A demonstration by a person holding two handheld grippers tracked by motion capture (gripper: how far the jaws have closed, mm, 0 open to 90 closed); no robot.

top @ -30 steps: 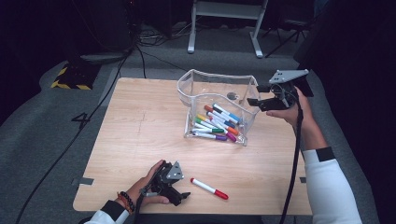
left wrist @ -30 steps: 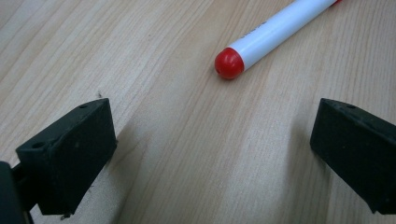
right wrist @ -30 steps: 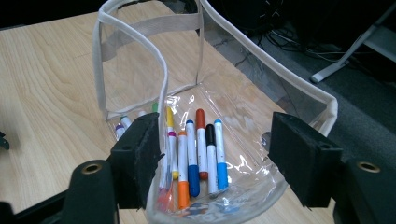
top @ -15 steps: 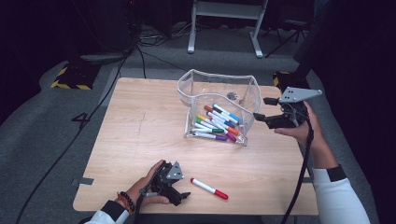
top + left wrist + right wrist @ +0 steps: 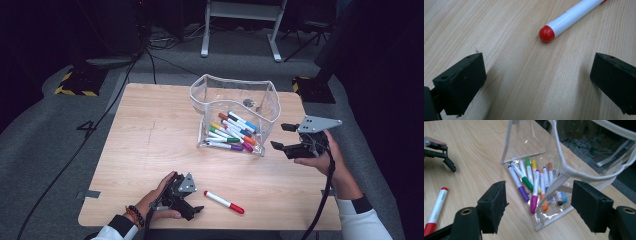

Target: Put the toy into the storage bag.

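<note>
Your right gripper (image 5: 281, 136) has come down and away from the pouch's rim since the earlier frame, and its jaws have just been opening; they now stand wide apart with nothing pressed between them. Your left gripper (image 5: 192, 210) sits where it was near the front edge of the table (image 5: 150, 130), its jaws also apart and empty.

From big to small: the wooden table bears a clear pouch (image 5: 232, 95) with a white trim, standing open near the far right part of the top. Your right gripper hangs just beside the pouch's near right corner, and in the right gripper view that corner (image 5: 564, 170) stands between the two jaws without being clamped. Inside the pouch lies a heap of coloured markers (image 5: 230, 132): green, yellow, purple, orange, blue and pink among them.

One red-capped marker (image 5: 223, 201) lies alone on the table just to the right of your left gripper. In the left gripper view its red end (image 5: 546, 33) lies ahead of the jaws, not between them. Faint grey print runs along its white barrel, too small to read.
</note>
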